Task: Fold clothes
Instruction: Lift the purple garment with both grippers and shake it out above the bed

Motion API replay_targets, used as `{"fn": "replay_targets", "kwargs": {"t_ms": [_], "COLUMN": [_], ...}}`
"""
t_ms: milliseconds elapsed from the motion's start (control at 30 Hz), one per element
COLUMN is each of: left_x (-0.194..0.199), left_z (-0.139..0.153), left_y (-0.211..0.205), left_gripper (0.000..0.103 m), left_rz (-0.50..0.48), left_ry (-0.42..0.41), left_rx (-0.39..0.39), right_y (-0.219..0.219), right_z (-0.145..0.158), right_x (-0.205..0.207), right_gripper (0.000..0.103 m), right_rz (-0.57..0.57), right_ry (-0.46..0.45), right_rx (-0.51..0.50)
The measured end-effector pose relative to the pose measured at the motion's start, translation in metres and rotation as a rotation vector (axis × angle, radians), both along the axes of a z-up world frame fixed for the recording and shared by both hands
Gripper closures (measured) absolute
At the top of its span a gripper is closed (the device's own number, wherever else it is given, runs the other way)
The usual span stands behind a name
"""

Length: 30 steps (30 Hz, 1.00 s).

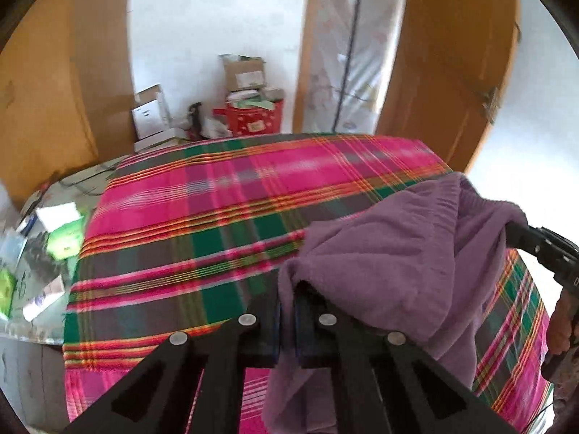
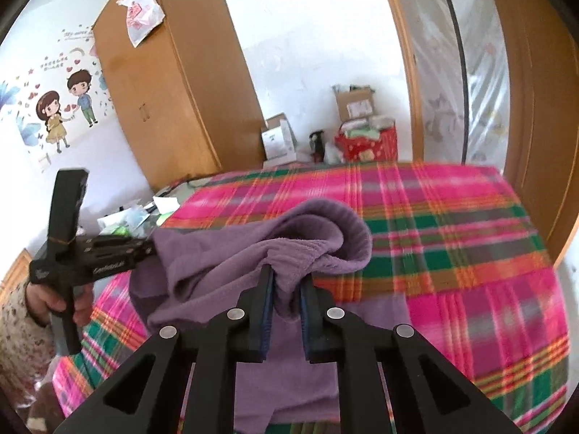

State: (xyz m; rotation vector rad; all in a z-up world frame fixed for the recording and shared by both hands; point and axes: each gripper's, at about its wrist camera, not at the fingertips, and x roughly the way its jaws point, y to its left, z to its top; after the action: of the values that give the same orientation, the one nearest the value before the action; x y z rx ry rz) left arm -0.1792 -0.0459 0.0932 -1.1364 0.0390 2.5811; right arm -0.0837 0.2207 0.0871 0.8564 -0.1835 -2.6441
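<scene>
Centrally, the plaid cover (image 1: 224, 217) spans the bed. At its 5 o'clock corner in the left wrist view, the purple garment (image 1: 398, 253) hangs raised off it. Left claw (image 1: 287, 311) is clenched on one garment edge; right claw (image 2: 286, 300) grasps another fold.

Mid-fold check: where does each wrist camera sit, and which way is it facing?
Left wrist: on the left gripper, looking along its jaws over the plaid bedcover; the right gripper shows at right.
Right wrist: on the right gripper, facing the same bed; the left gripper and a hand show at left.
Shared: purple garment, clamped by both.
</scene>
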Motion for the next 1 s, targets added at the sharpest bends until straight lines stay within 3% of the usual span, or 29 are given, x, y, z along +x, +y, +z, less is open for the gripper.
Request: {"fn": "replay_targets", "kwargs": {"t_ms": [200, 433, 767, 867, 1000], "left_x": [0.002, 0.011, 0.036, 0.044, 0.053], "left_z": [0.009, 0.000, -0.033, -0.041, -0.056], "left_y": [-0.045, -0.096, -0.135, -0.148, -0.156], "left_gripper": [0.098, 0.098, 0.098, 0.098, 0.098], "left_rz": [0.119, 0.228, 0.367, 0.403, 0.439], "left_ry": [0.024, -0.003, -0.047, -0.069, -0.113], "left_rx": [0.048, 0.103, 0.152, 0.164, 0.174], "right_y": [-0.025, -0.081, -0.159, -0.182, -0.205], "right_z": [0.030, 0.059, 0.059, 0.053, 0.032], "right_x": [-0.031, -0.066, -0.116, -0.121, -0.130], "right_gripper": [0.090, 0.090, 0.090, 0.090, 0.088], "right_rz": [0.000, 0.090, 0.231, 0.281, 0.341], "right_ry": [0.086, 0.174, 0.118, 0.102, 0.010], "right_rx": [0.044, 0.059, -0.023, -0.002, -0.008]}}
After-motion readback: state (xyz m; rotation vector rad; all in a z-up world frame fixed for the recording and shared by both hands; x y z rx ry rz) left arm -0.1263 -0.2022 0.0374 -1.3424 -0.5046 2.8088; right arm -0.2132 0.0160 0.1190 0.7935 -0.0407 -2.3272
